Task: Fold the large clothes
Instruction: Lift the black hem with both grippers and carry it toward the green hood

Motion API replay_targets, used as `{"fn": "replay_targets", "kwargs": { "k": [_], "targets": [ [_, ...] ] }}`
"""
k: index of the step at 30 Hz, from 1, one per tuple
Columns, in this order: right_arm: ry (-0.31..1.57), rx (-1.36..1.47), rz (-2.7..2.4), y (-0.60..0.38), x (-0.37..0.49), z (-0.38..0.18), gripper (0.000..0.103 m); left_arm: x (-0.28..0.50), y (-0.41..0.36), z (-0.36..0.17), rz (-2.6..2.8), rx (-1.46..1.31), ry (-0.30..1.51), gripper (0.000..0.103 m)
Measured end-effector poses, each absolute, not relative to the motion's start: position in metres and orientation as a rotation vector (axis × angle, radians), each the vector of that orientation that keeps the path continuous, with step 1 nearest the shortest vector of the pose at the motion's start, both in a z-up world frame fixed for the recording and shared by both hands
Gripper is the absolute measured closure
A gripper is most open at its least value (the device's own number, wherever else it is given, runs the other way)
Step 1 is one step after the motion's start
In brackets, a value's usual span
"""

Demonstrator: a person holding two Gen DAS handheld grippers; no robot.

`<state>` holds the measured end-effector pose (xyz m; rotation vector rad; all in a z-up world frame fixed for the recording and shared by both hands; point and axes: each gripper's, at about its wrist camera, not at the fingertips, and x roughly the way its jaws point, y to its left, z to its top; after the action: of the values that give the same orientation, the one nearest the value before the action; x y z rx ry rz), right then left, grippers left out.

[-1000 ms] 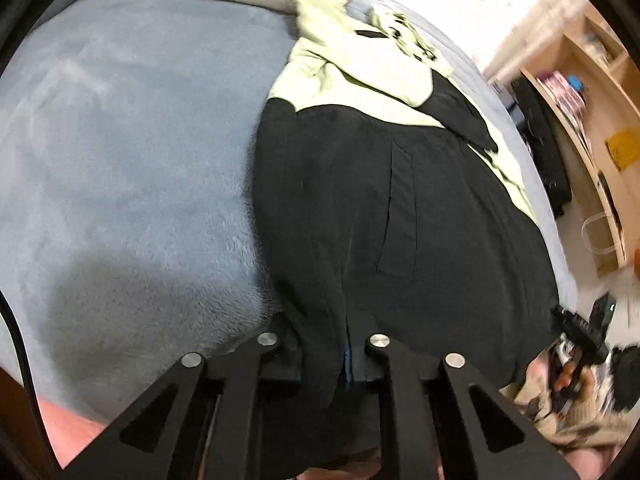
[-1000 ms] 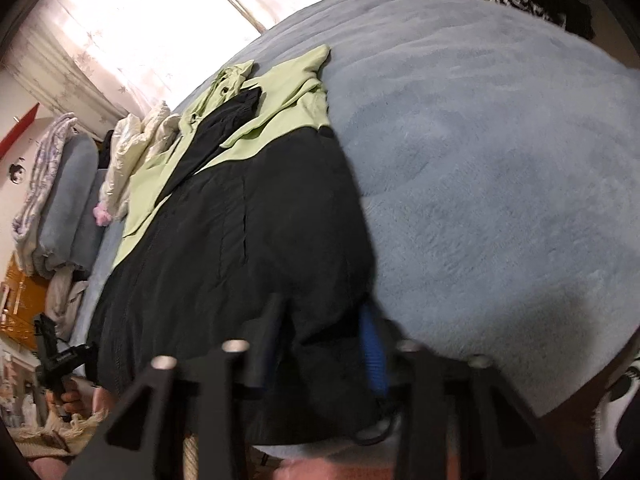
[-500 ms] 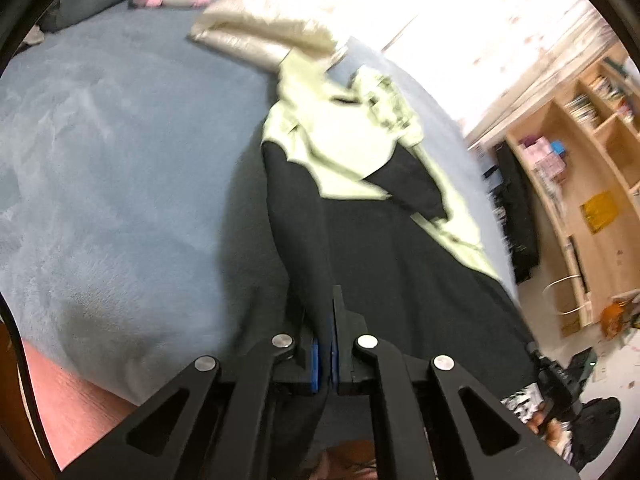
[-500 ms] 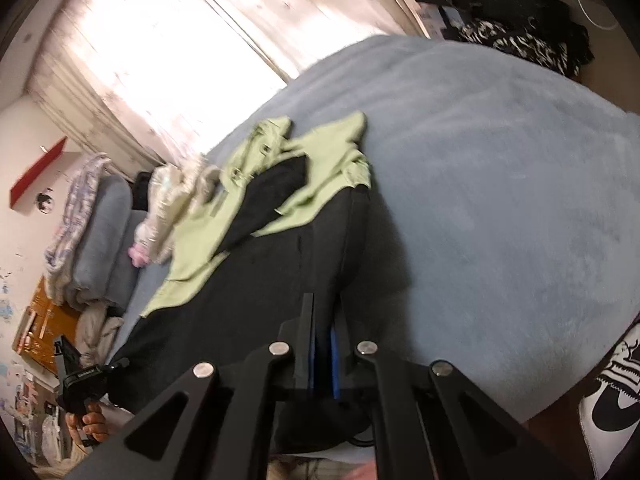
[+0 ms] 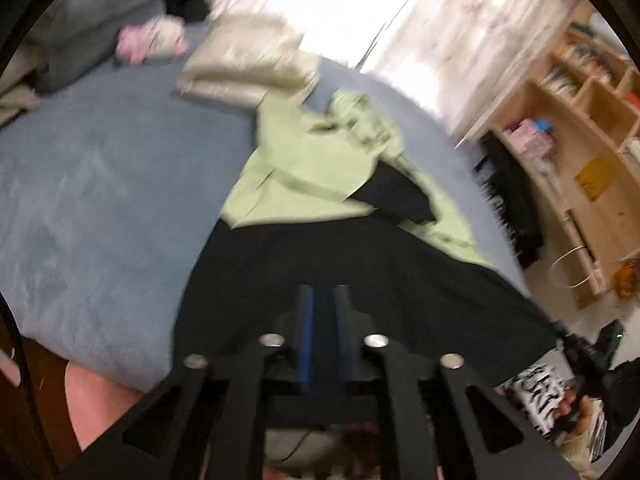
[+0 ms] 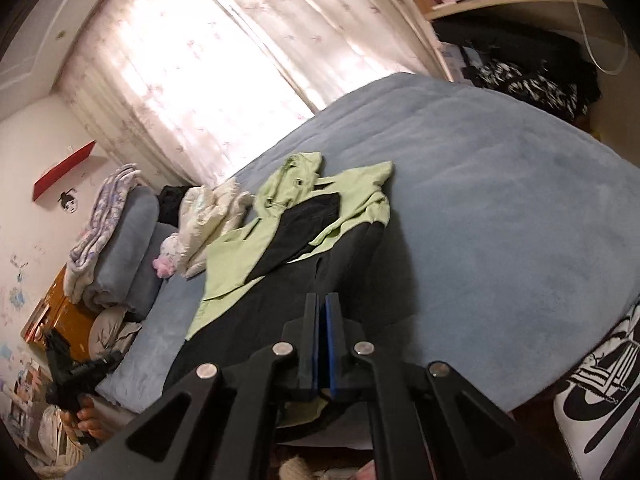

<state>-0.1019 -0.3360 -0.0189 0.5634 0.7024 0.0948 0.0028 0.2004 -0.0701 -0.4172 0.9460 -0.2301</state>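
Note:
A large black and light-green jacket [image 5: 360,248] lies lengthwise on a blue-grey bed [image 5: 100,200], green top end far from me, black hem near me. My left gripper [image 5: 325,292] is shut on the black hem and holds it lifted above the bed. In the right wrist view the same jacket [image 6: 288,248] stretches away toward the window. My right gripper [image 6: 322,300] is shut on the other corner of the black hem, also raised. The view from the left wrist is blurred.
A cream folded garment [image 5: 244,72] and a pink plush toy [image 5: 148,38] lie at the bed's far end. Wooden shelves [image 5: 580,152] stand to the right. Pillows and blankets [image 6: 116,248] are stacked at the head. A black-and-white shoe [image 6: 600,392] sits by the bed edge.
Both grippers closed on the black hem and rose with it. The cameras tilted up, so the window and room show more and the hem hangs lifted off the bed.

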Motion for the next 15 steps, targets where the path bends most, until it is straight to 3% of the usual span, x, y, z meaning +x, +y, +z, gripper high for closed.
{"fn": "replay_targets", "kwargs": {
  "k": [3,5,7,9,10,12,15],
  "targets": [
    [0.741,0.588,0.093,-0.342,-0.097,-0.037,0.101,0.017,0.231,-0.114,-0.180,-0.500,1.041,0.069],
    [0.767,0.602,0.095,-0.348,-0.095,-0.047,0.100,0.019,0.250,-0.136,-0.158,-0.554,1.088,0.067],
    [0.821,0.661,0.123,-0.359,-0.091,-0.062,0.097,0.020,0.260,-0.151,-0.198,-0.570,1.112,0.045],
    [0.857,0.691,0.116,-0.371,-0.089,-0.072,0.095,0.016,0.266,-0.162,-0.248,-0.578,1.134,0.030],
    [0.874,0.693,0.108,-0.375,-0.089,-0.077,0.092,0.016,0.267,-0.168,-0.283,-0.575,1.146,0.027],
    [0.922,0.693,0.085,-0.384,-0.086,-0.087,0.065,0.015,0.267,-0.176,-0.322,-0.566,1.170,0.027],
    [0.988,0.719,0.075,-0.396,-0.085,-0.104,0.059,0.017,0.266,-0.188,-0.359,-0.563,1.194,0.026]
  ]
}}
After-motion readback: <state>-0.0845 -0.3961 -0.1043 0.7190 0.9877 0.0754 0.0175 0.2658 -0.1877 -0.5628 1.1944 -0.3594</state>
